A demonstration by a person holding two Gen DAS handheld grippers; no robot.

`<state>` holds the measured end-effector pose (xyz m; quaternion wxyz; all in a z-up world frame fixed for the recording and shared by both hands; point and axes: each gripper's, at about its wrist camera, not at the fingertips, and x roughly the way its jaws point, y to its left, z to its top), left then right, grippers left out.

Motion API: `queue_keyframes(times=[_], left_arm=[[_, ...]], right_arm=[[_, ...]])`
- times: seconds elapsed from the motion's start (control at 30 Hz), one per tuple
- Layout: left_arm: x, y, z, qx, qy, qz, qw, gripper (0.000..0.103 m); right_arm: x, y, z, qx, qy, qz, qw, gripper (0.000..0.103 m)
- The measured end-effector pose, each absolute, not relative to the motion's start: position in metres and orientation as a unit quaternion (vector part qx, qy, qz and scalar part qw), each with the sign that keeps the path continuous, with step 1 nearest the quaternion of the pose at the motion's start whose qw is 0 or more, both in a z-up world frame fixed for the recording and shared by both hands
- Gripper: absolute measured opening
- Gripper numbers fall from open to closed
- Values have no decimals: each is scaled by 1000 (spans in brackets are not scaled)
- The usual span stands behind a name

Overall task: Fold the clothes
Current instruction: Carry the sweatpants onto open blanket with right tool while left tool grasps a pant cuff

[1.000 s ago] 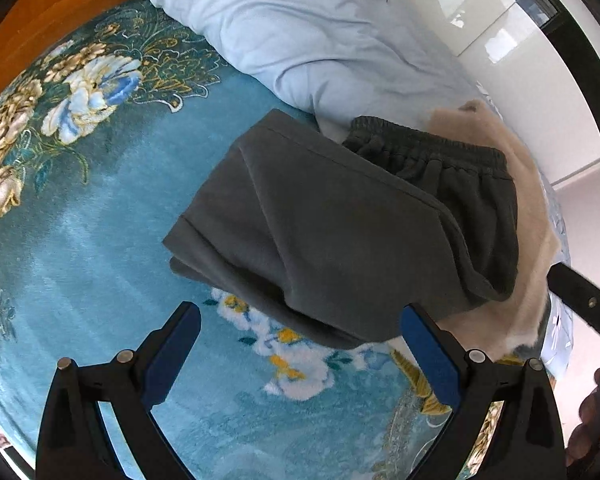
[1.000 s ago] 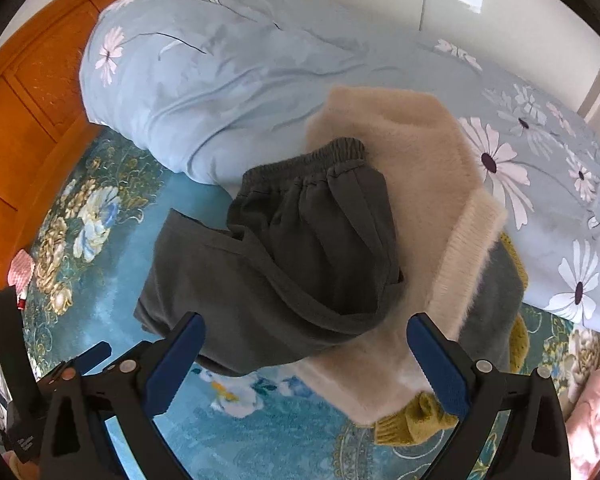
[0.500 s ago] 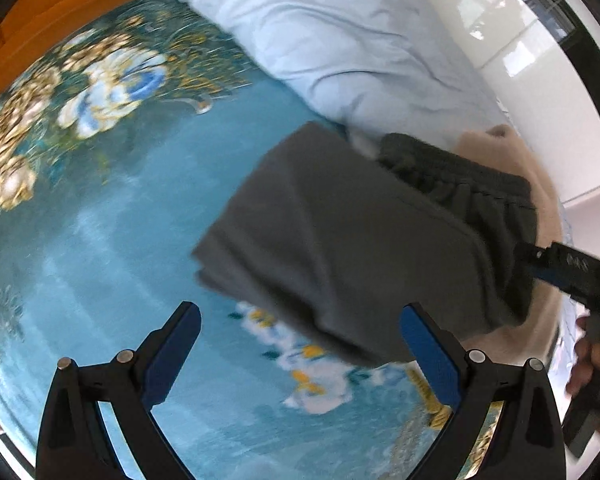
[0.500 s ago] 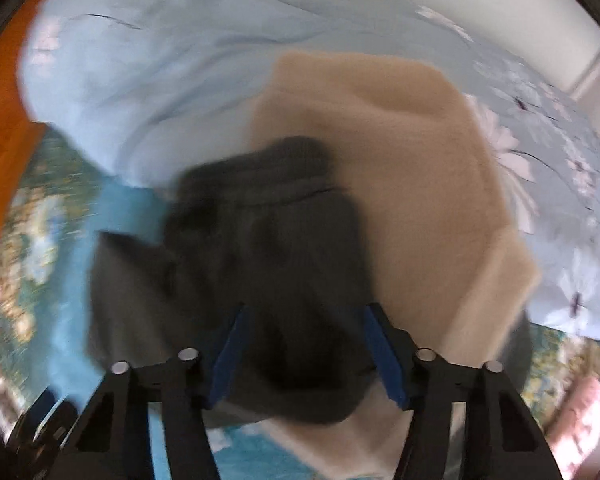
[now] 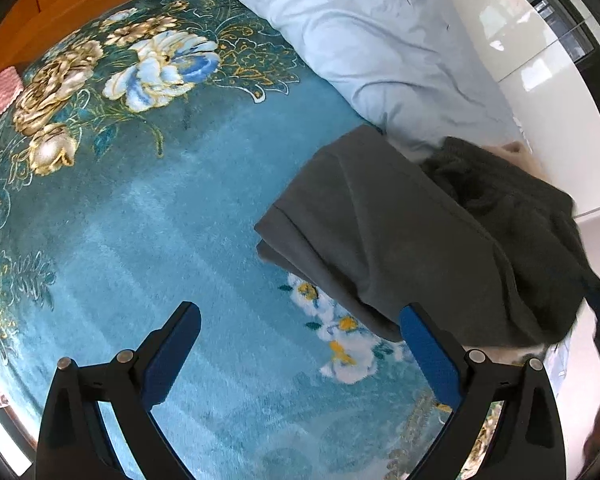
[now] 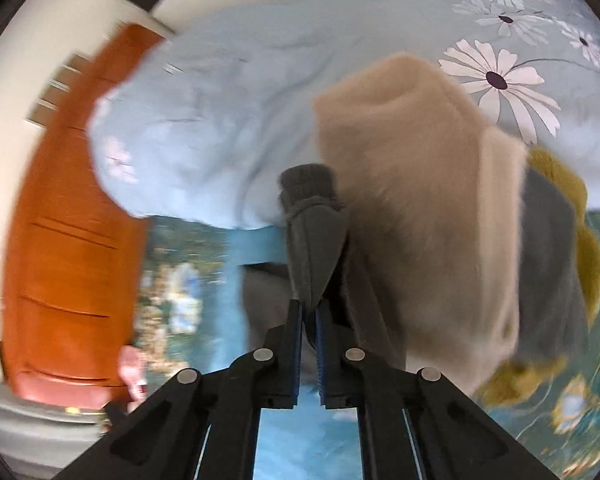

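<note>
Claw work first: the right claw (image 6: 308, 320), wide apart a second ago, has now snapped shut on the grey trousers (image 6: 314, 248), pinching a fold of the waistband end at centre frame. Left claw (image 5: 300, 356) stays wide open at the bottom of its view, empty, over the teal floral blanket (image 5: 160, 220). Trousers (image 5: 412, 240) have slid to the right of that view. Beyond them, right side, lies the beige fluffy sweater (image 6: 412, 184), then the pale blue duvet (image 6: 204, 120).
</note>
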<state>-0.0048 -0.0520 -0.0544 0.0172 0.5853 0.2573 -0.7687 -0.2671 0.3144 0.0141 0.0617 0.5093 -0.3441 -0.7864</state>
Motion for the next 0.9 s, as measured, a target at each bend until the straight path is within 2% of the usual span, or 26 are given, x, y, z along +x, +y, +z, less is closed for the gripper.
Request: queue_keyframes(times=[0.13,0.6,0.73,0.9], left_arm=[[8,-56,-38,583,263,-768,11,100],[71,-37,21,575,239,-782,-29,100],[92,-34,31,576,232,-783,-29,100],[115,-36,26,590,210,-779,-13,100]], right_arm=[[-193,325,48,487,-362,-794,35,6],[32,451,21,519,-388,-745,-157,6],[87,464,-39,561,-413,-685,-212,5],[132,477,-75,565,-460,-636,-254,6]])
